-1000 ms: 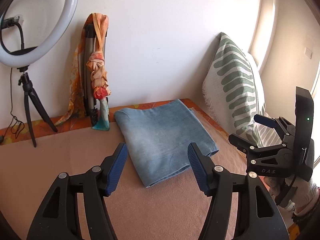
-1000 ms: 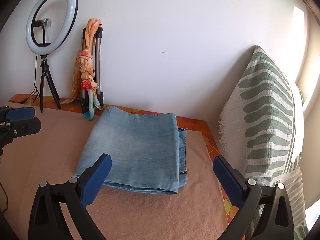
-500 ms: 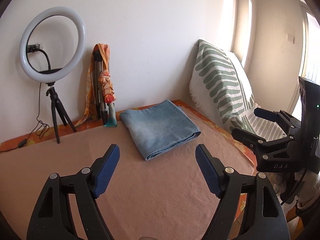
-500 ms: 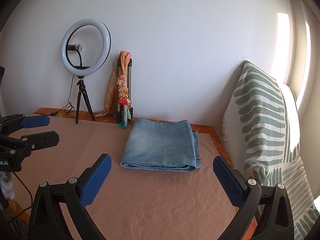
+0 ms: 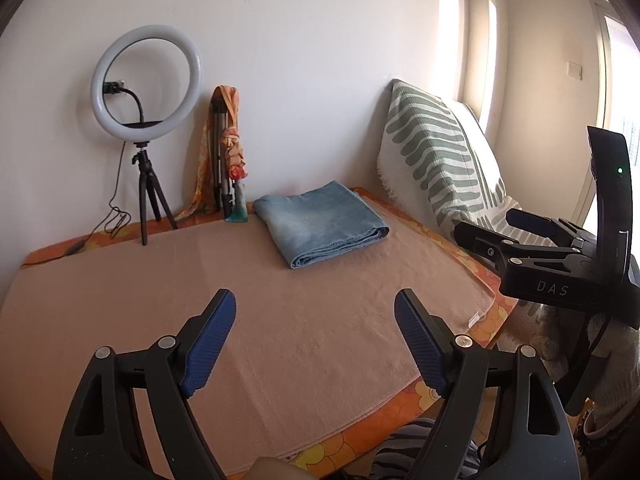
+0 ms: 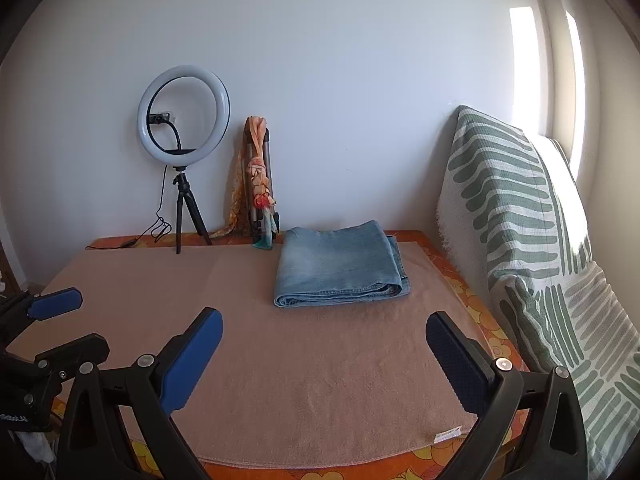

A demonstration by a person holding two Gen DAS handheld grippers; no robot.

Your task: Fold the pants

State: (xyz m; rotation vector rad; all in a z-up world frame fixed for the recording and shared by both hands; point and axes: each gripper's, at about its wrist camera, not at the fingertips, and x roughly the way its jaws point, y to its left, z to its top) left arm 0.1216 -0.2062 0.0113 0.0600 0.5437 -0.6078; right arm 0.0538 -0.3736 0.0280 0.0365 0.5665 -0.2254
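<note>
Lying well ahead of both sets of jaws, the pants (image 6: 340, 266) present as a compact blue denim rectangle, several layers deep, with the stacked fold edges facing the grippers. They rest toward the far end of the pink cloth (image 6: 320, 380), near the wall and just beside the foot of a folded tripod (image 6: 262, 184) draped with an orange scarf.

Left gripper (image 5: 315, 344): jaws spread wide, nothing between the blue pads, held above the near part of the cloth and well apart from the denim. Right gripper (image 6: 324, 356): jaws likewise spread and empty, with the pants beyond and roughly centred between the fingers.

Judgement: folding appears complete; the bundle looks set aside at the back, and both tools stand clear so nothing disturbs it.

Other items: a ring light (image 5: 146, 82) on a small tripod stands beyond the left jaw, and a green-striped cushion (image 6: 520, 216) leans beyond the right jaw.

Legible markings: "DAS" on the body of the right gripper, seen from the left wrist view. A small tag at the cloth's near corner is too small to read.
</note>
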